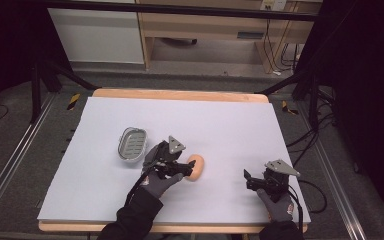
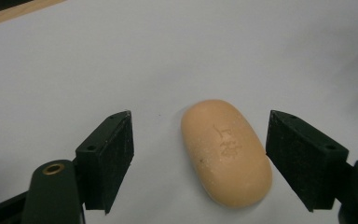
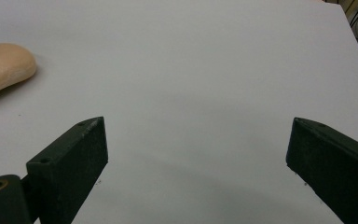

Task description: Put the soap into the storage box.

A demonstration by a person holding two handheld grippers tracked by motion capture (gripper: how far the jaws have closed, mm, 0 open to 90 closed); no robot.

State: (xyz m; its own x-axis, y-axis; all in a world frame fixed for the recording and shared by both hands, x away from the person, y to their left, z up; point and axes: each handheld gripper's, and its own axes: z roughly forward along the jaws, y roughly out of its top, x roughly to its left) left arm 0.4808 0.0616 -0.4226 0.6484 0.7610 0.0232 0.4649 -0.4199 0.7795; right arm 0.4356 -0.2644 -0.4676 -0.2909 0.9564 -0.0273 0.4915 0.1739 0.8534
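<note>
Left tool point(image 2: 199, 163) wide, soap point(image 2: 225, 151) between jaws

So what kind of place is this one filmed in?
Probably a lab recording station: a white-covered table inside a black metal frame, cables trailing on the floor, wooden office furniture behind.

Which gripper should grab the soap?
Left. The left gripper is open with the soap between its jaws. The right gripper, also open, sits well off to the side.
</note>
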